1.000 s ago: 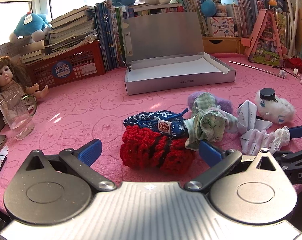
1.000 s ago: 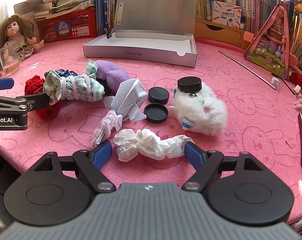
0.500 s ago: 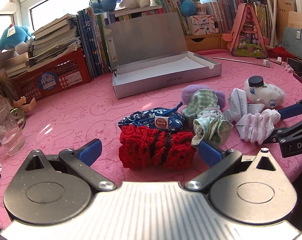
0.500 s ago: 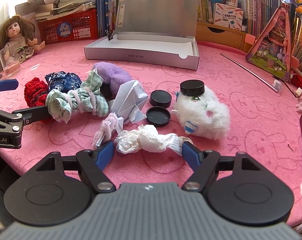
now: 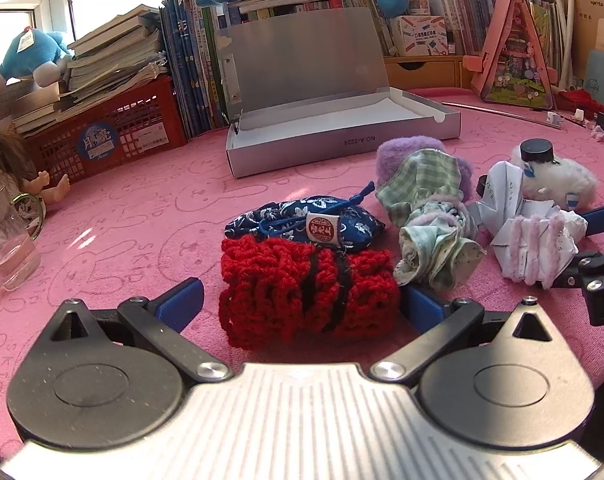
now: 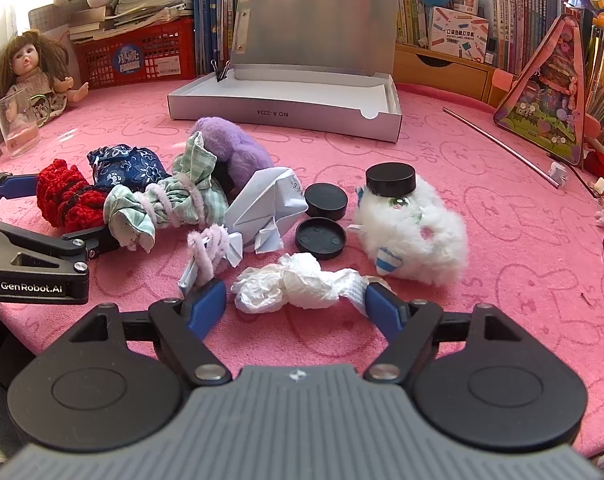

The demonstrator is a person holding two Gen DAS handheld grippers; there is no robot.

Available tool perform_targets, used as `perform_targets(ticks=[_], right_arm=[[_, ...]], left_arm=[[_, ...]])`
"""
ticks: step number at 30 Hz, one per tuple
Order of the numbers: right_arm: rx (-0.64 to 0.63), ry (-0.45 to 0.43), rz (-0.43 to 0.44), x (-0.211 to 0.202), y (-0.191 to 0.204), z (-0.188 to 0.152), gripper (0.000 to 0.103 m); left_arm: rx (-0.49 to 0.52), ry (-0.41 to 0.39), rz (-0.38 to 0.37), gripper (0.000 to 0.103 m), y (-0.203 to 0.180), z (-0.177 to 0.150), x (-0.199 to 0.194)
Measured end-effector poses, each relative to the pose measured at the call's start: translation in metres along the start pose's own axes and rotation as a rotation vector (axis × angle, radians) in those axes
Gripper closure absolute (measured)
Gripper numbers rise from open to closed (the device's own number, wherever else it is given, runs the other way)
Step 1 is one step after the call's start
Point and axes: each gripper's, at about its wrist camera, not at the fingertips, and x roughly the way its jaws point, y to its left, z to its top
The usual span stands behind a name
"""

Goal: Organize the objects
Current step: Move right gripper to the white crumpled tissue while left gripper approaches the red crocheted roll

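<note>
A red knitted piece (image 5: 306, 292) lies on the pink cloth between the blue fingers of my left gripper (image 5: 302, 302), which stands open around it. A blue flowered pouch (image 5: 302, 224) rests just behind it, and a green checked cloth bundle (image 5: 430, 216) lies to its right. In the right wrist view a crumpled white tissue (image 6: 293, 284) lies between the fingers of my right gripper (image 6: 293, 306). Its jaws are opening and do not clamp the tissue. Behind the tissue are folded white paper (image 6: 265, 204), two black lids (image 6: 326, 200) and a white fluffy toy (image 6: 418, 232).
An open grey box (image 6: 285, 114) stands at the back of the table, its lid upright. A purple plush (image 6: 237, 148) sits behind the cloth bundle. A doll (image 6: 33, 72) and a glass (image 6: 17, 128) are far left; a thin metal rod (image 6: 502, 144) lies at the right.
My left gripper has sunk closer to the red knitted piece, which now fills the gap between its fingers. The right gripper kept its place; its jaws narrowed slightly, then widened again.
</note>
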Motion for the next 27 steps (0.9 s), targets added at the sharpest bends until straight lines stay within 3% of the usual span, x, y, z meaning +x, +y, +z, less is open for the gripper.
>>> perform_targets(ticks=[6, 11, 27], right_arm=[[0.004, -0.006, -0.003, 0.001, 0.0, 0.0, 0.016], [0.007, -0.01, -0.004, 0.002, 0.0, -0.001, 0.015], [0.014, -0.02, -0.007, 0.001, 0.0, -0.003, 0.015]], left_arm=[[-0.074, 0.018, 0.023, 0.0, 0.0, -0.003, 0.003], [-0.197, 0.032, 0.025, 0.0, 0.005, -0.006, 0.007], [-0.139, 0.005, 0.08, 0.0, -0.006, -0.002, -0.007]])
